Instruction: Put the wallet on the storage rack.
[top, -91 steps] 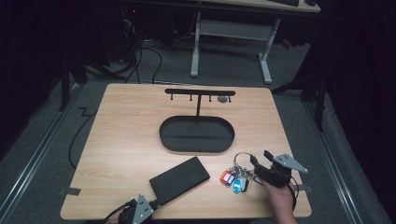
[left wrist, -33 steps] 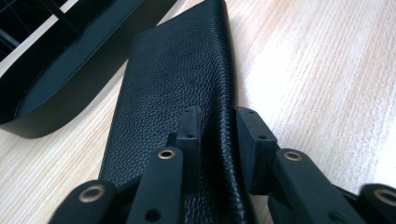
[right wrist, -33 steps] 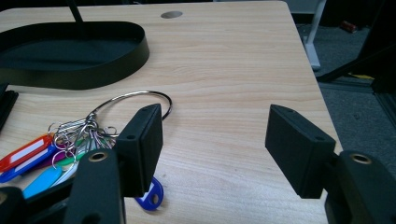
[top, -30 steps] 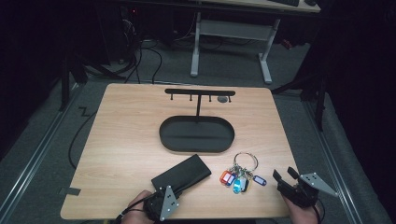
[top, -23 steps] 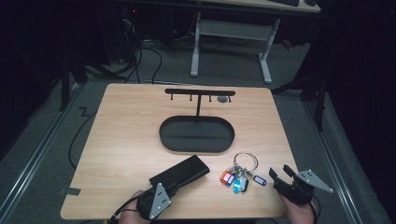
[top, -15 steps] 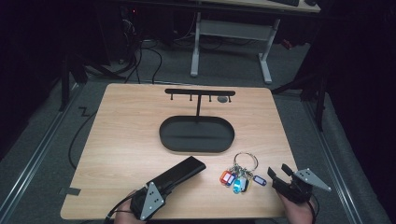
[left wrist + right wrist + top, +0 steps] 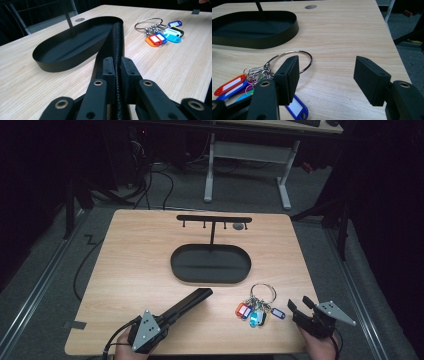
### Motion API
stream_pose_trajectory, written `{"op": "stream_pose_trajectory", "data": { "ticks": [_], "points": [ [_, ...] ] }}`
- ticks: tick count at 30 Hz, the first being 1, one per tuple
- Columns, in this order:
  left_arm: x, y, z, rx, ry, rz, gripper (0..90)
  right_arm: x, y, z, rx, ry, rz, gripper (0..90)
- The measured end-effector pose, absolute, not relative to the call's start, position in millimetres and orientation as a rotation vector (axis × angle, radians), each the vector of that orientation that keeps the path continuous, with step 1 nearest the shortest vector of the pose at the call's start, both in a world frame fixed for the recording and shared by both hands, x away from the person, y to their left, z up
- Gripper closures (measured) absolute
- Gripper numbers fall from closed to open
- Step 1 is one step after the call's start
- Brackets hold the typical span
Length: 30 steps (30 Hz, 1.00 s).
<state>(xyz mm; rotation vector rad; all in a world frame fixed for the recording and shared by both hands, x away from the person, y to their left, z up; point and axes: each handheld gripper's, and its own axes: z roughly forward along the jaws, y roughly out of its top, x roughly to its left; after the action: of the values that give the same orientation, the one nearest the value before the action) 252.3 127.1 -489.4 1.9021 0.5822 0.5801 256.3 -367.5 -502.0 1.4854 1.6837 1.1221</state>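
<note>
The left gripper (image 7: 115,72) has just been closing and now pinches the near end of the black wallet (image 7: 187,302), whose long side points at the tray (image 7: 210,265) just beyond, while the right gripper (image 7: 327,77) waits open by the keys (image 7: 257,307).

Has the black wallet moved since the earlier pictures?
Yes. The black wallet, pinched on edge by the left gripper, has tipped up off its flat side; its far end now points toward the oval tray.
</note>
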Motion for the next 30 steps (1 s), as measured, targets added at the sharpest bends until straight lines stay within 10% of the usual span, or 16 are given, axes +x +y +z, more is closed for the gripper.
{"op": "stream_pose_trajectory", "data": {
  "ticks": [30],
  "points": [
    [279.1, 167.4, -494.0, 1.768, 0.771, 0.49, 77.1, 258.8, -368.7, -505.0, 1.51, 1.693, 1.122, 38.1]
  ]
}}
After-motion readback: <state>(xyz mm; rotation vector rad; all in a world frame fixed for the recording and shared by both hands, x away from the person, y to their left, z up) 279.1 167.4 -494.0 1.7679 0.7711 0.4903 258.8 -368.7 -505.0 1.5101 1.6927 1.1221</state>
